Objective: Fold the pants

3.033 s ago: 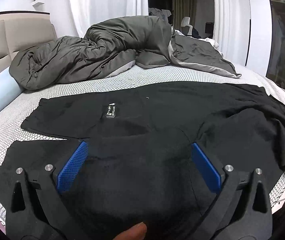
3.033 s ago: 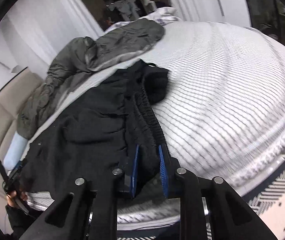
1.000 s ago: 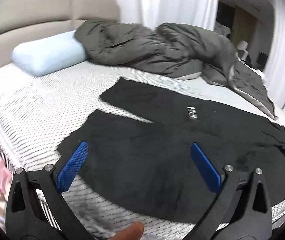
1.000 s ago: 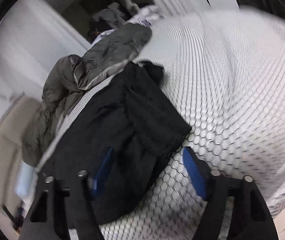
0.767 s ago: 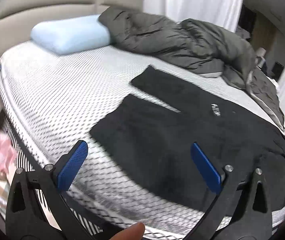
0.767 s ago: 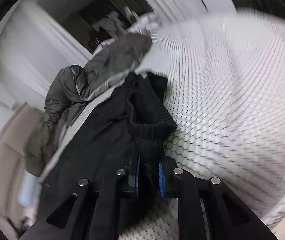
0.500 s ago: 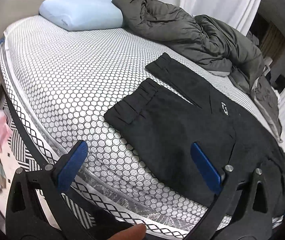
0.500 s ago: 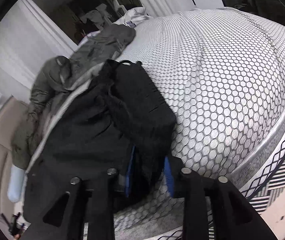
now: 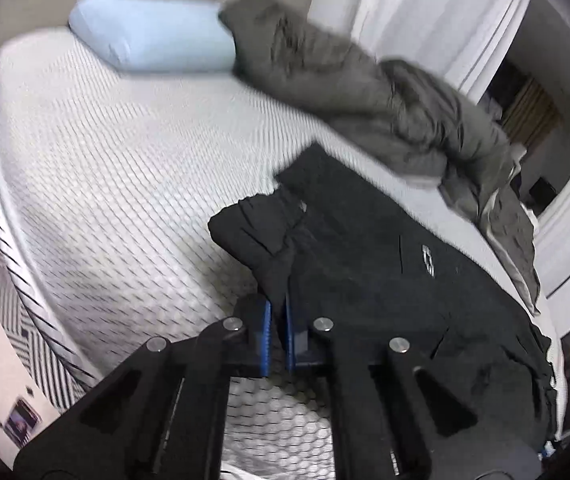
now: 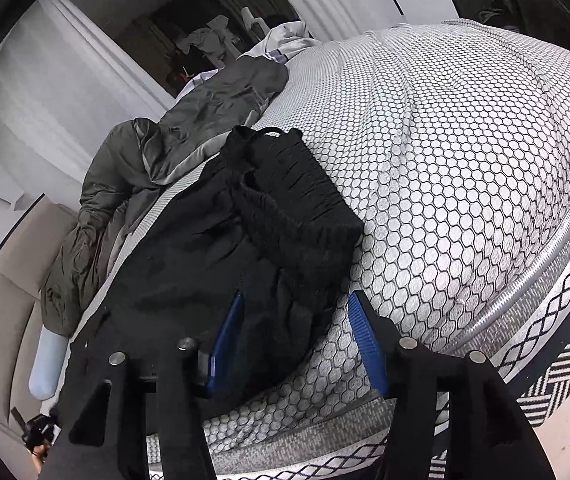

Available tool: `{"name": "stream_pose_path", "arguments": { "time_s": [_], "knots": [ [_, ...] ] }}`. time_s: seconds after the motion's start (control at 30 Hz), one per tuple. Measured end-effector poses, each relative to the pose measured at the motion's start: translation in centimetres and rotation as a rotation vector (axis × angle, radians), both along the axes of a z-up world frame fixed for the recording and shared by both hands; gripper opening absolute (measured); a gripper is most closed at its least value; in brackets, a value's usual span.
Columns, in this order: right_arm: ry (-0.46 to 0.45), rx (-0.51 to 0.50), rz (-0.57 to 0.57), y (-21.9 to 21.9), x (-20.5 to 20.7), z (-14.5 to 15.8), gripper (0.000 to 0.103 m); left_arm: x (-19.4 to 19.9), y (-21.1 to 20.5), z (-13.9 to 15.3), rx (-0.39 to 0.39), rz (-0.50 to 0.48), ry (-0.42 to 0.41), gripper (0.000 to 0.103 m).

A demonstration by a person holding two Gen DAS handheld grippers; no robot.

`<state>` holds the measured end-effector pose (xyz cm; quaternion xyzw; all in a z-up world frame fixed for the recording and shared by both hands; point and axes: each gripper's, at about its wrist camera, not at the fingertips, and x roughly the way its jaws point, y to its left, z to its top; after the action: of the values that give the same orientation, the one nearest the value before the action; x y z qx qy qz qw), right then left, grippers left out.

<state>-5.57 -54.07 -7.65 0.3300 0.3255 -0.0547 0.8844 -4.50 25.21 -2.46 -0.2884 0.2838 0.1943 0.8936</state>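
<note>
Black pants [image 9: 365, 264] lie spread across the white mattress, a small white logo on the far leg. My left gripper [image 9: 278, 308] is shut on the near leg's cuff, which bunches up and rises from the blue pads. In the right wrist view the ribbed waistband [image 10: 297, 200] lies folded over on the pants [image 10: 189, 264]. My right gripper [image 10: 297, 296] straddles the waist end and its jaws are opening. Fabric sits between the pads; the right pad stands off it over bare mattress.
A crumpled grey duvet [image 9: 365, 92] lies behind the pants, also visible in the right view [image 10: 213, 112]. A pale blue pillow [image 9: 153, 40] rests at the headboard. The mattress edge [image 10: 545, 292] drops to a black-and-white patterned floor [image 10: 565, 364]. Bare mattress [image 9: 105, 160] spreads left of the cuff.
The left gripper, wide open before, has come down onto the near leg's cuff and shut on it, bunching the cloth. The right jaws pinched the waist end, then spread apart again.
</note>
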Motion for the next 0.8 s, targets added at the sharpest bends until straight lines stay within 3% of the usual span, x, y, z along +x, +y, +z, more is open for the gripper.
{"name": "stream_pose_path", "arguments": {
  "time_s": [0.07, 0.17, 0.37, 0.4, 0.47, 0.53, 0.67, 0.8],
  "knots": [
    [0.006, -0.002, 0.004, 0.2, -0.1, 0.0, 0.056, 0.0, 1.2, -0.6, 0.002, 0.009, 0.028, 0.004],
    [0.000, 0.023, 0.007, 0.0, -0.2, -0.4, 0.059, 0.5, 2.7, -2.3, -0.056, 0.024, 0.072, 0.004],
    [-0.048, 0.118, -0.022, -0.9, 1.0, -0.7, 0.058, 1.2, 2.2, -2.8, -0.020, 0.021, 0.084, 0.004],
    [-0.055, 0.139, -0.053, -1.3, 1.4, -0.8, 0.055, 1.4, 2.1, -2.9, -0.023, 0.022, 0.083, 0.004],
    [-0.021, 0.179, -0.118, -1.8, 1.9, -1.1, 0.020, 1.6, 2.0, -3.0, -0.026, 0.023, 0.082, 0.004],
    [-0.021, 0.165, -0.119, -1.7, 1.7, -0.4, 0.014, 1.0, 2.0, -2.8, -0.019, 0.022, 0.085, 0.004],
    [-0.066, 0.010, -0.103, 0.1, -1.2, 2.9, 0.013, 1.0, 2.3, -3.0, -0.025, 0.027, 0.095, 0.004],
    [0.093, -0.028, -0.072, -0.5, -1.7, 1.1, 0.025, 1.5, 2.3, -3.4, -0.020, 0.027, 0.107, 0.004]
  ]
}}
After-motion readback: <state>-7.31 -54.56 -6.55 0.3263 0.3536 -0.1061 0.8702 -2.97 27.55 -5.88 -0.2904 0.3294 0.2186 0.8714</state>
